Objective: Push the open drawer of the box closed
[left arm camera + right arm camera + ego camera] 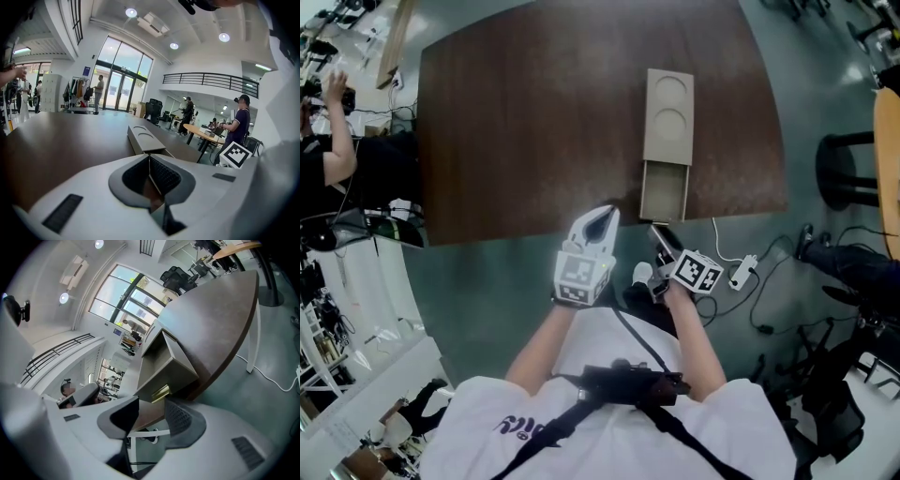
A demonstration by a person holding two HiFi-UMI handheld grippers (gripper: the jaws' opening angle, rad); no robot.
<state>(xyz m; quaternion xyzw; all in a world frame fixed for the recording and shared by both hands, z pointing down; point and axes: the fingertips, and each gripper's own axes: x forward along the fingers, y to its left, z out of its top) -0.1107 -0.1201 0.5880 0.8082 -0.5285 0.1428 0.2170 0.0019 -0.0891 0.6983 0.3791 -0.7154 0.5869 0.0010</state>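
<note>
Pale tan board makes up the box [667,117], a long narrow case with two round hollows in its lid, lying on the dark brown worktop [525,131]. Its drawer [664,192] is pulled out of the box's near end, towards the person. The drawer front seems to reach the worktop edge or just past it, though the angle is too steep to be sure. From the head view the drawer looks empty.

The right tool [659,234] hangs just short of the box's open end, off the worktop and a little lower than the drawer. Its jaws are spread with nothing between them, and its own view looks up at the drawer front [166,371] and a small brass handle [161,392] close ahead. The left tool [602,218] sits to the left of the box's open end, near the worktop edge. Its pads are pressed together on nothing, and the box shows further off along the worktop [145,138].

I judge the box to be light and stiff, so a push on the drawer could slide the whole case along the smooth worktop rather than close it. No grip is needed. The flat drawer front beside the handle is the place to press, squarely and along the box's length, since an off-centre shove may skew the drawer in its runners. A steadying touch at the box's far end would help.
</note>
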